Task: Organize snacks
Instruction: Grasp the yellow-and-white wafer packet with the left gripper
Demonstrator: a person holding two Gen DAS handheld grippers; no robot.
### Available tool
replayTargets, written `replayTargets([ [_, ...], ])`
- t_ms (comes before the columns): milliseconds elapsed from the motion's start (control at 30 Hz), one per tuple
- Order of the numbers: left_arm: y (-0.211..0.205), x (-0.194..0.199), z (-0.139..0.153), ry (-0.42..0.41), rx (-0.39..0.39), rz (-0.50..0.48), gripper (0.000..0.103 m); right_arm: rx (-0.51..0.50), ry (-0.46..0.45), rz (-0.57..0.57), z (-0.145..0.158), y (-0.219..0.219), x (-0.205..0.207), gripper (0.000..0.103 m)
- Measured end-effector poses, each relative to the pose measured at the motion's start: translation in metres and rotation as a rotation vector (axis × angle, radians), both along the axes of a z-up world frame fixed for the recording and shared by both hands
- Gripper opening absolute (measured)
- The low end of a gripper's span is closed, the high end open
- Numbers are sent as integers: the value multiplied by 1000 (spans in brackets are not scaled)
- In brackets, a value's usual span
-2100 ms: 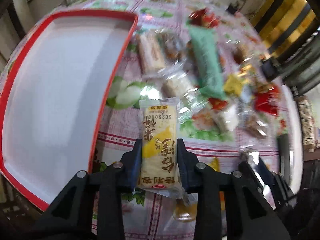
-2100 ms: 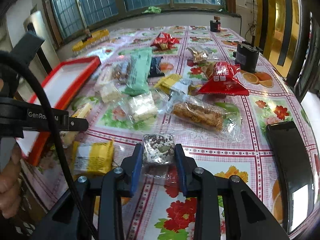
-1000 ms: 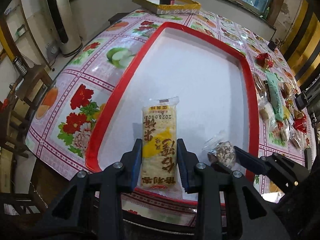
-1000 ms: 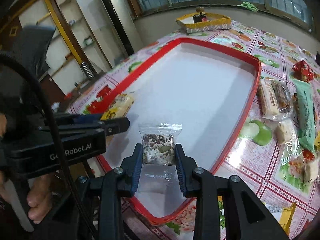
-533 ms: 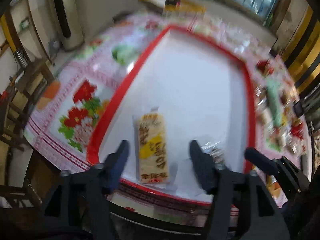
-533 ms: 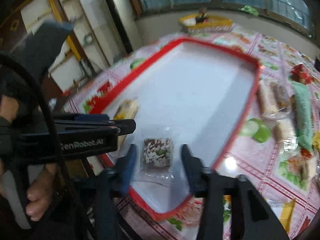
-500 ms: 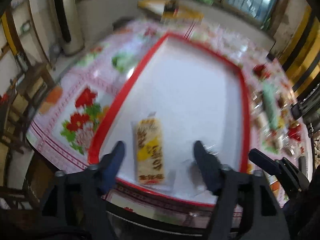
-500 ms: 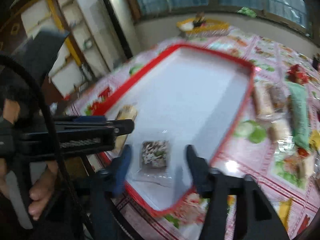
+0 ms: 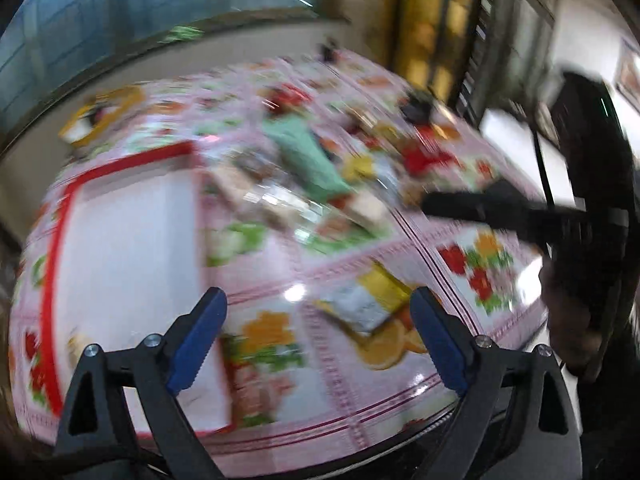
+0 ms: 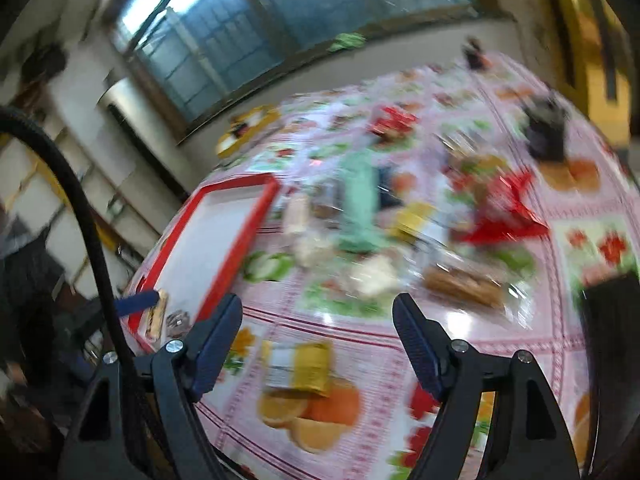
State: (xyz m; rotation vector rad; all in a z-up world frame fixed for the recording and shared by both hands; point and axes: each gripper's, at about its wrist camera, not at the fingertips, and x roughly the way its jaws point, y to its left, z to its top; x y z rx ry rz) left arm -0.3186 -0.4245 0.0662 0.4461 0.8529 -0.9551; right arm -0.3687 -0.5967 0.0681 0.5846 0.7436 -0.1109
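Two claw-mounted fisheyes, angled down over one table point(image 9: 280, 264).

Both of your pictures are smeared with blur, so the snack packets point(image 10: 360, 208) look like streaks of colour and you cannot read any words on them. Only the black gripper arms near the bottom look sharp. Daylight comes in through the big window point(image 10: 256, 28) at the back, and the room is bright enough. You get small white shiny spots on the glossy tablecloth point(image 9: 294, 293). The round lens bends straight lines, and the corners of each picture go black.
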Motion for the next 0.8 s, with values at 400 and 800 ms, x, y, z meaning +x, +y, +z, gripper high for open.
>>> replayTargets([
  [400,-54,2,-50,76,159,-140,80,78,37,-80,-19,-28,-16,78],
  [800,-44,0,-56,138,137,-10,56,51,65,-95,-25,-32,-11,78],
])
